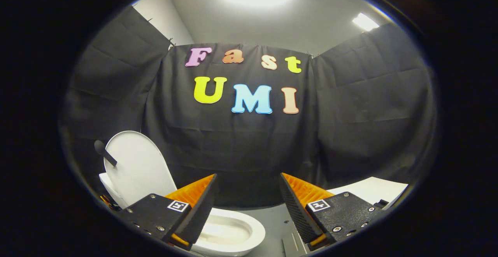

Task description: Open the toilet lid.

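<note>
The lid already stands upright, leaning back above the rear of the bowl, whose white rim and hollow lie open to view. Judged from that, the task looks done, or all but done: nothing of the lid covers the bowl any more, and what may be left is only to draw the tool clear. Whether the lid rests firmly against something behind it cannot be told; a dark knobbed rod crosses its upper left edge, and what that rod belongs to is unclear.

The gripper has its jaws released and spread wide, holding nothing; between them there is only the black cloth wall and a strip of grey floor. The left finger, with its orange back and black ribbed pad, sits in front of the bowl's near left side and hides part of it. The lid rises beyond and to the left of that finger, well apart from the gap between the jaws, and is touched by neither finger. The right finger stands over the floor, clear of the toilet. Beyond it, to the right, lies a flat white surface, apart from the toilet.
</note>
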A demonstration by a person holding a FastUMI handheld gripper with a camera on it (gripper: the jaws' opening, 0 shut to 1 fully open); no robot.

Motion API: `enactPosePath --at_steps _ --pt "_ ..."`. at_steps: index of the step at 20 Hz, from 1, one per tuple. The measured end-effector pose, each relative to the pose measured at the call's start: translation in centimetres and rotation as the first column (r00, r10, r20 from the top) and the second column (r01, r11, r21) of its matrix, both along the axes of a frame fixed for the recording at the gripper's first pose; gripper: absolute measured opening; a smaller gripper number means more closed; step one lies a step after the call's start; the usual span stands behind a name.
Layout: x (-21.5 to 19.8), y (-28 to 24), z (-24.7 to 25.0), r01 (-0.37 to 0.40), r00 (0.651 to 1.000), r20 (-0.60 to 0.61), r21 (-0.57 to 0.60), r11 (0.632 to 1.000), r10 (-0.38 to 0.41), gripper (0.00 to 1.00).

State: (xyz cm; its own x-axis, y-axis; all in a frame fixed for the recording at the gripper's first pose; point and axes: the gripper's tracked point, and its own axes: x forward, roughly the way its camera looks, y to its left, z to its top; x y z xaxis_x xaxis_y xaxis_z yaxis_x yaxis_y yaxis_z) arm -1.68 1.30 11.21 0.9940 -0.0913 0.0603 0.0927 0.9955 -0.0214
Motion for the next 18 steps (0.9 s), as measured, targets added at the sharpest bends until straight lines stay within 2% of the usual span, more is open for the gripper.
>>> enactPosePath --at_steps 3,6,9,15,18 --pt "-0.6 -1.7 0.8 0.0 0.999 0.038 -0.01 1.0 0.0 0.95" --pt "-0.9 -3.0 0.4 -0.007 0.997 0.074 0.048 0.999 0.004 0.95" --pt "-1.1 -4.1 0.0 0.015 0.996 0.083 0.101 0.995 -0.024 0.95" --pt "-1.3 -6.1 -0.6 0.072 0.995 0.062 0.102 0.992 -0.078 0.95" --pt "-1.5 -7.7 -1.4 0.123 0.991 0.037 0.121 0.985 -0.128 0.95"
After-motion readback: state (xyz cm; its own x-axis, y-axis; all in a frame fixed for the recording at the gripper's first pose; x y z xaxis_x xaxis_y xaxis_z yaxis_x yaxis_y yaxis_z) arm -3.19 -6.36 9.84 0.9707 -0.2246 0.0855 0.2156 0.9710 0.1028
